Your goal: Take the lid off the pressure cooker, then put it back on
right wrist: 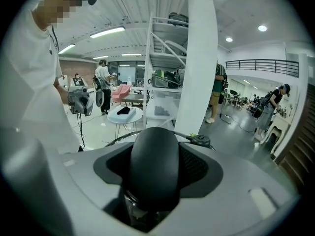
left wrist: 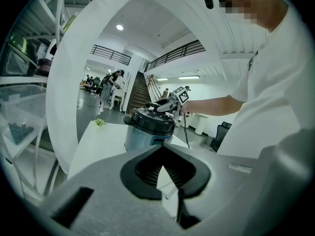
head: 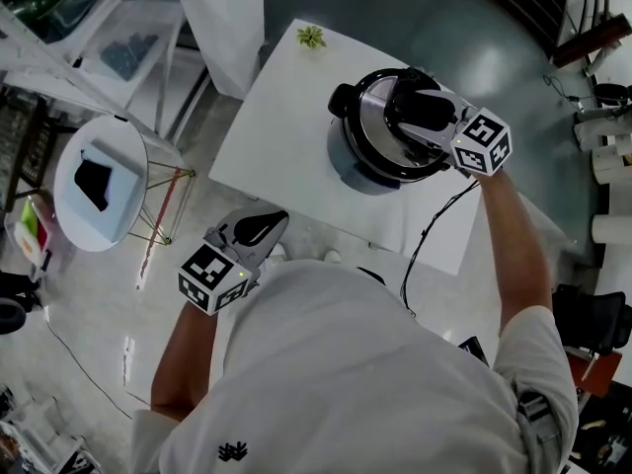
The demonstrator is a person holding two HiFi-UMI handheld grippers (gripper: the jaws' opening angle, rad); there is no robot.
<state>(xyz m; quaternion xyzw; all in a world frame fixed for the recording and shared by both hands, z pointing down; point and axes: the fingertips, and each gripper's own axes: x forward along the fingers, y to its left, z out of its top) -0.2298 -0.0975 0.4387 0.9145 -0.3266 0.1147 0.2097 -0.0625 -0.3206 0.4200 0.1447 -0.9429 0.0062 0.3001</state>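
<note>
Upper centre-right, on the table, clamps the right gripper wide on the handle of the cooker lid, seated. Lower left, holds the left gripper shut, empty. Risks dragging the unsteadied cooker if pulling before unlocking, or slipping off.

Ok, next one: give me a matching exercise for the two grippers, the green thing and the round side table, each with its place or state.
1 right gripper
2 left gripper
3 green thing
4 round side table

a on the white table's far corner
b jaws shut, empty
c closed on the lid handle
d carries a black item

Pairs: 1-c, 2-b, 3-a, 4-d
</note>
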